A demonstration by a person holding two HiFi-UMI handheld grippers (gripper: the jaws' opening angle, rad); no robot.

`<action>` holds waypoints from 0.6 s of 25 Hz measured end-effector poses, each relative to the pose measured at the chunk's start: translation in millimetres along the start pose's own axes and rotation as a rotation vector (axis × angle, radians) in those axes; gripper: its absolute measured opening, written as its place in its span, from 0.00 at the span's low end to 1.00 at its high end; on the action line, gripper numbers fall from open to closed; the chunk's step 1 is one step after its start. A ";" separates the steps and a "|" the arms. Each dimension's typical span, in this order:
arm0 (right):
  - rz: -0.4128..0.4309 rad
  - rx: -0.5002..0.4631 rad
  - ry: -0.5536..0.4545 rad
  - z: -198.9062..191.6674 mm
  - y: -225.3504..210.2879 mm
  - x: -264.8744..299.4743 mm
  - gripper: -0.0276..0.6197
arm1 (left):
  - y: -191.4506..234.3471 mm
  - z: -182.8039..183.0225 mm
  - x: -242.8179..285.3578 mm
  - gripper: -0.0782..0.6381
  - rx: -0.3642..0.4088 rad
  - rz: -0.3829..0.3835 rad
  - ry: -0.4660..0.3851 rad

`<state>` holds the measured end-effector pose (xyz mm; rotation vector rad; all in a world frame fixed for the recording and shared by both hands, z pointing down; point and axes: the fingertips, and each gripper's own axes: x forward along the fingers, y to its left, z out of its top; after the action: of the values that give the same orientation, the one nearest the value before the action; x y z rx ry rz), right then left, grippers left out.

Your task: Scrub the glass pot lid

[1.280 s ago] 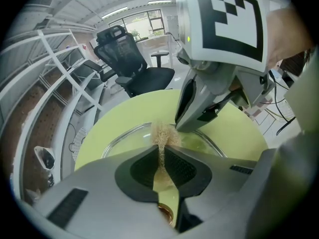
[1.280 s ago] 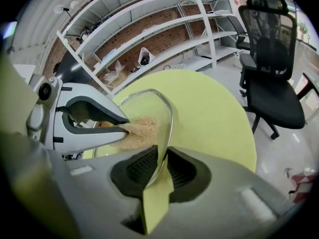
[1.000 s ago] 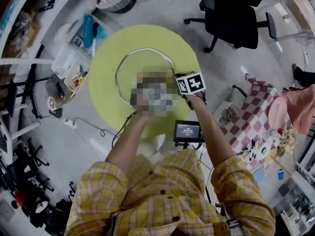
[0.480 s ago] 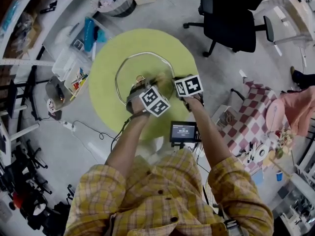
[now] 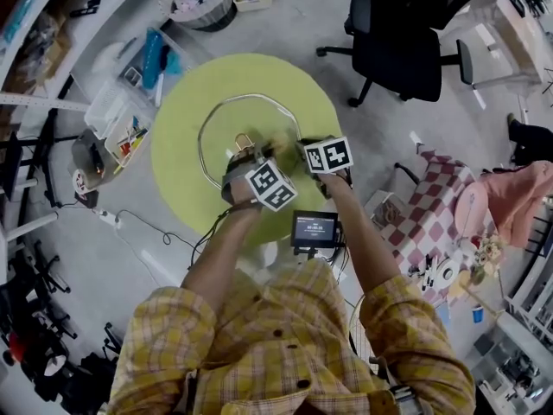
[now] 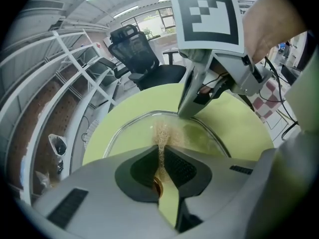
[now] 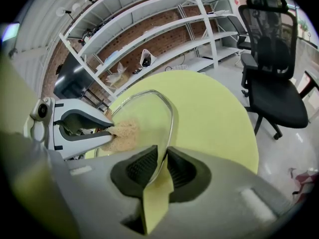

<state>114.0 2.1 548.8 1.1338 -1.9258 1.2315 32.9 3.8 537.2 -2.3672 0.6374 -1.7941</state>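
- Glass pot lid (image 5: 226, 118): clear glass with a metal rim, held over the round yellow-green table (image 5: 177, 158). It sits towards the table's left half in the head view. Whether its far edge rests on the table cannot be told.
- Right gripper (image 7: 162, 166): 2 jaws clamped on the near rim of the lid (image 7: 149, 111), with the metal rim running up between the ribbed pads. In the left gripper view its tip (image 6: 192, 103) meets the lid's far right edge.
- Left gripper (image 6: 161, 158): 2 jaws closed on a tan, fibrous scrubber (image 6: 162, 133). A small brass-coloured piece shows low between the pads.
- Scrubber (image 7: 124, 133): pressed against the glass face of the lid (image 6: 204, 136), inside the rim, on the side away from the right gripper's hold.
- Head view: both grippers lie side by side over the near part of the table. The left gripper (image 5: 246, 150) reaches onto the lid and the right gripper (image 5: 304, 150) is at the lid's right edge. The 2 marker cubes are nearly touching.
- Person: yellow plaid shirt, both forearms stretched forward.
- Small screen device (image 5: 314, 229): at the near edge of the table, display lit.
- Black office chair (image 5: 393, 46): on the floor beyond the table, to the right.
- White shelving (image 7: 149, 29): along a brick wall behind the table.
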 end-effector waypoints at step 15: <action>0.013 0.028 -0.014 -1.0 1.4 -0.9 0.14 | -25.5 6.3 -5.8 0.16 0.055 -0.021 -0.014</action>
<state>113.3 3.6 547.9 1.1489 -1.9343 1.2646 44.3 28.1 538.4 -2.3568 0.5556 -1.7785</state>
